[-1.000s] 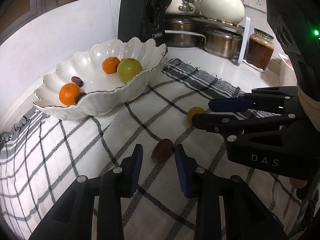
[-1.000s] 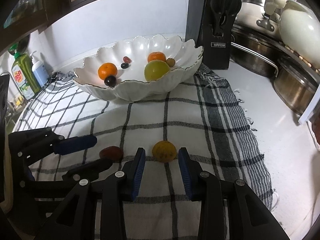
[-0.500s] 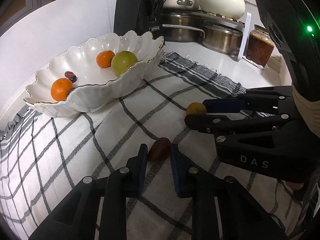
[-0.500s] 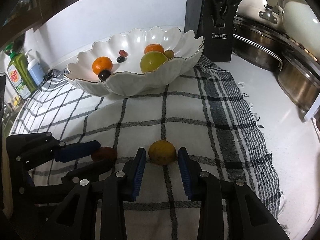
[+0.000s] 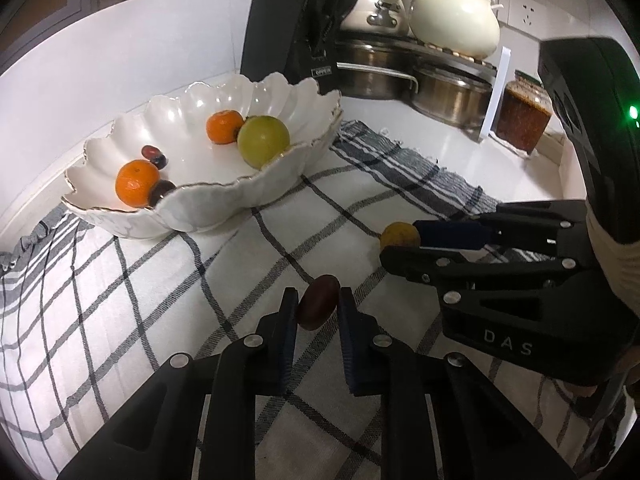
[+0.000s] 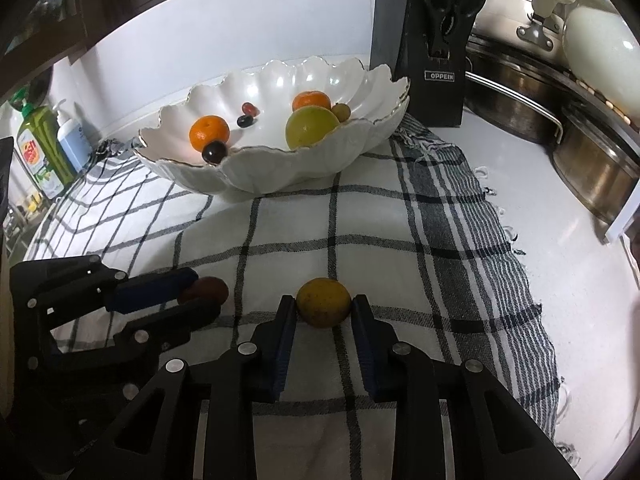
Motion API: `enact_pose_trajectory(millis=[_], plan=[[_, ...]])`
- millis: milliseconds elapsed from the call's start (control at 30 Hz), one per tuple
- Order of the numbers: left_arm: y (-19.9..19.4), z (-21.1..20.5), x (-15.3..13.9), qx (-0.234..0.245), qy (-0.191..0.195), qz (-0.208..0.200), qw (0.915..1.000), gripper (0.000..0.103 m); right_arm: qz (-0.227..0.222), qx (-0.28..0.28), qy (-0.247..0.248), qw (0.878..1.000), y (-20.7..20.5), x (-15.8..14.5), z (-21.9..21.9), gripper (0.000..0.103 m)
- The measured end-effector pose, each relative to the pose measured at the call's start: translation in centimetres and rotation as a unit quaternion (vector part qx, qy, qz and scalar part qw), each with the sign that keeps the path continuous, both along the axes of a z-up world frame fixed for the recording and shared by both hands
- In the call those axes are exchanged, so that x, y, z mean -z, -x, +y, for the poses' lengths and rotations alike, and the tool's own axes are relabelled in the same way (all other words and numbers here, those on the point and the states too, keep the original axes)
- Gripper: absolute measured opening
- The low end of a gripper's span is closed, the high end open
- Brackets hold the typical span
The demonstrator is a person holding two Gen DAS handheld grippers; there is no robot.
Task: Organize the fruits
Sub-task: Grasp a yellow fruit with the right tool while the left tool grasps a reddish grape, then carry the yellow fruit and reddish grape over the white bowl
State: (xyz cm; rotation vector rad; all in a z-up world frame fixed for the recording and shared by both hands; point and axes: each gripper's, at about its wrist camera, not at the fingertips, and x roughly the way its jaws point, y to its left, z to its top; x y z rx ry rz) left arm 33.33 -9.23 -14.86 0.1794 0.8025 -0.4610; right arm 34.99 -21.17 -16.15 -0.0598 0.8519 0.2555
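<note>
On checked cloth, dull yellow-orange fruit and dark red oval fruit.

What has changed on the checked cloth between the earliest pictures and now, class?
Both tongs have closed in: the left tongs now pinch the dark red fruit, and the right tongs touch both sides of the yellow fruit. Both fruits remain on the cloth; the white bowl keeps its contents.

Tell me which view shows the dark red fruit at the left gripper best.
Left wrist view: the dark red fruit sits centred between the left gripper fingers, its whole outline visible, with both pads at its sides. In the right wrist view the same fruit is off at the left and partly hidden by a finger.
</note>
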Motion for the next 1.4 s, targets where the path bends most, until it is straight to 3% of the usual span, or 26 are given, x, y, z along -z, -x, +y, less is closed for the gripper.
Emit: enact_pose_trajectory(millis=[333, 767, 1400], plan=[[0.8, 1.2, -2.4, -0.015, 0.023, -0.024, 0.9993, 0.020, -0.028, 0.000, -0.007, 1.000, 1.1, -2.3, 0.5, 0.030], [1.0, 3.9, -6.7, -0.048, 0.048, -0.085, 0.9940, 0.020, -0.084, -0.008, -0.021, 0.996, 2.2, -6.3, 1.9, 0.030], [-1.2, 6.2, -10.7, -0.086, 0.059, -0.154, 0.9825, 0.020, -0.165, -0.012, -0.030, 0.986, -0.1, -11.0, 3.7, 0.030]])
